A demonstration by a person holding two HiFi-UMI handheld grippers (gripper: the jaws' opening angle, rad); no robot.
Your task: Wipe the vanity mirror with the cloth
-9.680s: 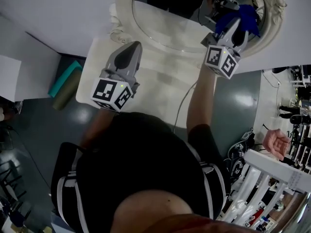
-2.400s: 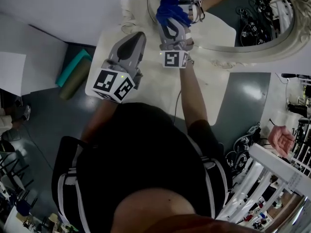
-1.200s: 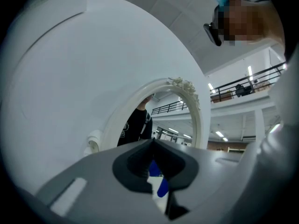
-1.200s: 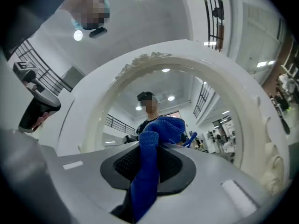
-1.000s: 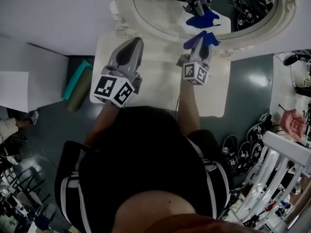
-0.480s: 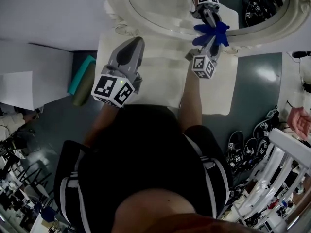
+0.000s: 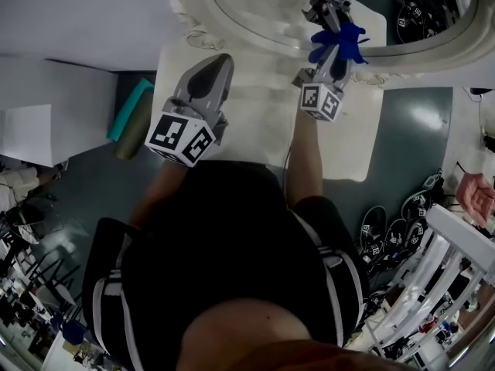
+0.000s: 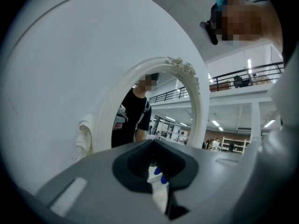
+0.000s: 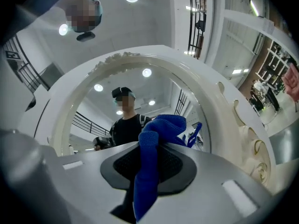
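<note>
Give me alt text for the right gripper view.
The right gripper has its jaws shut on a blue cloth, held up before the white-framed oval vanity mirror. The glass reflects a person in a black shirt.

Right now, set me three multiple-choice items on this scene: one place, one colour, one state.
1. Where is the cloth? A in a bucket; B in the right hand-held gripper; C draped on a chair.
2. The cloth's colour? A blue; B red; C white.
3. The left hand-held gripper is: A gripping the cloth; B gripping a bottle; C empty.
B: the right gripper view shows its jaws shut on the cloth. A: it is blue in both views. C: nothing stands between its jaws.
</note>
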